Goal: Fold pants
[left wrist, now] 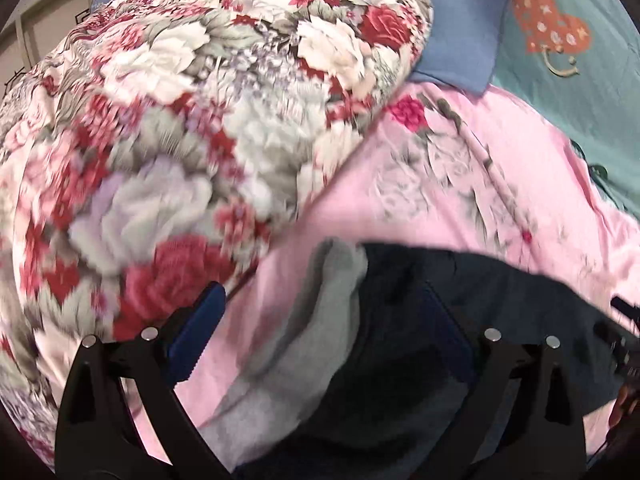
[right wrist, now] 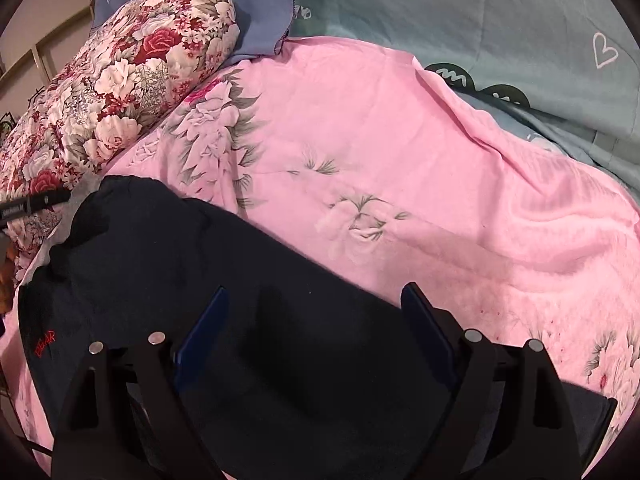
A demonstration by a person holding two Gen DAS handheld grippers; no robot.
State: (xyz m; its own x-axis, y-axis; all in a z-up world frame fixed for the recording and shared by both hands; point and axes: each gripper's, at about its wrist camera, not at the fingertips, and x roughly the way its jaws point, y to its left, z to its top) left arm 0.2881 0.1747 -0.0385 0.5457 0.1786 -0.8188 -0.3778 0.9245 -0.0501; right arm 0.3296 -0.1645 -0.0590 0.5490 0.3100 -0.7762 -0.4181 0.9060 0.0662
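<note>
Dark navy pants (right wrist: pixel 168 264) lie flat on a pink flowered sheet (right wrist: pixel 360 128) spread over the bed, their grey lining (left wrist: pixel 320 304) showing at one end in the left wrist view. Small red lettering (right wrist: pixel 44 342) marks the cloth near its left edge. The right tongs (right wrist: pixel 316 320) stand wide open above the near part of the pants, blue pads well apart and pressing on nothing. The left tongs (left wrist: pixel 320 320) also stand open, one pad over the pink sheet, the other over the dark cloth; whether they touch it cannot be told. A rolled quilt with red and white roses (right wrist: pixel 120 72) lies at far left. A blue pillow (left wrist: pixel 460 40) and a teal cover with a heart print (left wrist: pixel 560 60) lie beyond.
</note>
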